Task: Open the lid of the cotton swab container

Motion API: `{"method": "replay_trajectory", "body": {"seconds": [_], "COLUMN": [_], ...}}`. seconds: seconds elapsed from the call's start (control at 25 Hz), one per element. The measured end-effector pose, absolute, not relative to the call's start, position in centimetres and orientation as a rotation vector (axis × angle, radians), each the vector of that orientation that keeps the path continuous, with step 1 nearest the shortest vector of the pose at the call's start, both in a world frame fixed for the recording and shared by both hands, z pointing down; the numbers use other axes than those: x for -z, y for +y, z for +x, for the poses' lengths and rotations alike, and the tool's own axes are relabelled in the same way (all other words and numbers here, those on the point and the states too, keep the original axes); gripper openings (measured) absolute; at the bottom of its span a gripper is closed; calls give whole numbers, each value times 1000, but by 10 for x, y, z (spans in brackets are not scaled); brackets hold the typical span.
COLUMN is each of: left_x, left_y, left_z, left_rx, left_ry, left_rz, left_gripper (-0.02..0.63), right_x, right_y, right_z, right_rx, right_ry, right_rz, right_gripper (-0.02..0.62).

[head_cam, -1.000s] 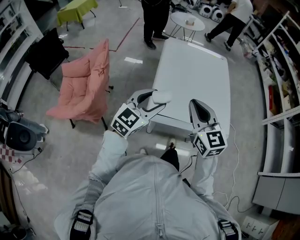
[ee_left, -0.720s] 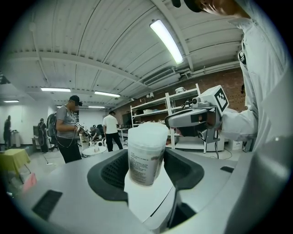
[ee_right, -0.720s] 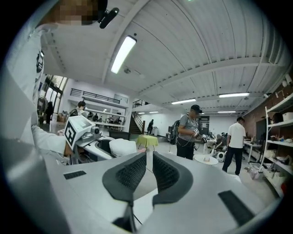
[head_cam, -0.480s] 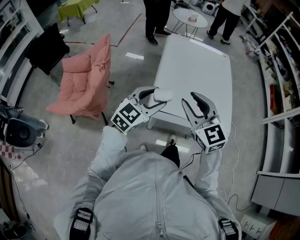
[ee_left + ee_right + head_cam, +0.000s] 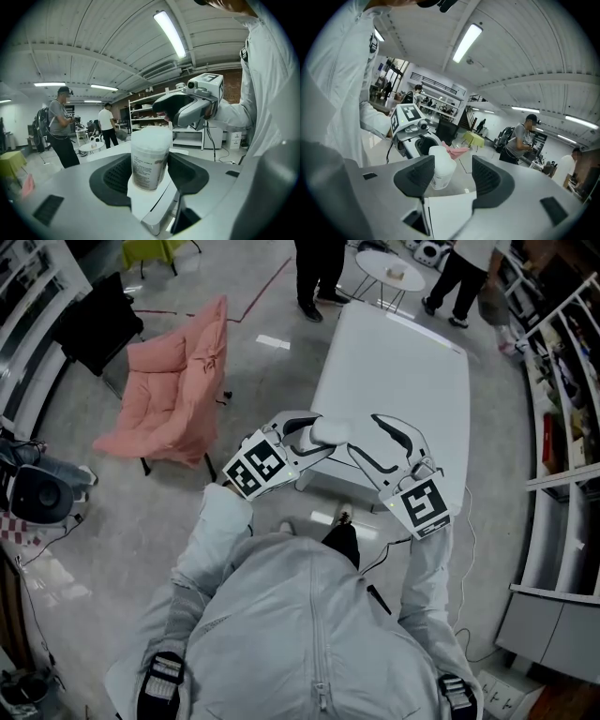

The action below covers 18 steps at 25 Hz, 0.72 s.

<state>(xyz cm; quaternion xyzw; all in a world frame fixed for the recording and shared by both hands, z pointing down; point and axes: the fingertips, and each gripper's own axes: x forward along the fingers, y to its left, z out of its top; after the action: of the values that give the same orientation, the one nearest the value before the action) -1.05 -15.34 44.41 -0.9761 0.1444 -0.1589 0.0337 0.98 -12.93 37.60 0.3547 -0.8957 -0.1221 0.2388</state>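
Left gripper view: left gripper [image 5: 149,174] clamped on the cotton swab container [image 5: 150,154], held in the air over the near table [image 5: 403,381] edge. Right gripper [image 5: 453,177] jaws opening wide, container's top between them, untouched. White tub, printed label, lid on.

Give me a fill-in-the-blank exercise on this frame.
The claw shut on the container is the ___ one. The container's lid is ___, not open. The chair is ___ in colour.
Missing words: left; closed; pink.
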Motion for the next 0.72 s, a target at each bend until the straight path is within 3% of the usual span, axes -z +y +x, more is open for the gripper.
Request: {"method": "replay_trajectory", "body": {"seconds": [0.72], "left_x": [-455], "left_y": [-148], "left_z": [-5], "left_rx": [537], "left_ry": [324], "left_rz": [-3001], "left_gripper": [249], "right_x": [-417], "right_y": [-136], "right_z": [-17], "right_rx": [352], "right_ry": [-2315], "right_rz": [583], "right_gripper": [262]}}
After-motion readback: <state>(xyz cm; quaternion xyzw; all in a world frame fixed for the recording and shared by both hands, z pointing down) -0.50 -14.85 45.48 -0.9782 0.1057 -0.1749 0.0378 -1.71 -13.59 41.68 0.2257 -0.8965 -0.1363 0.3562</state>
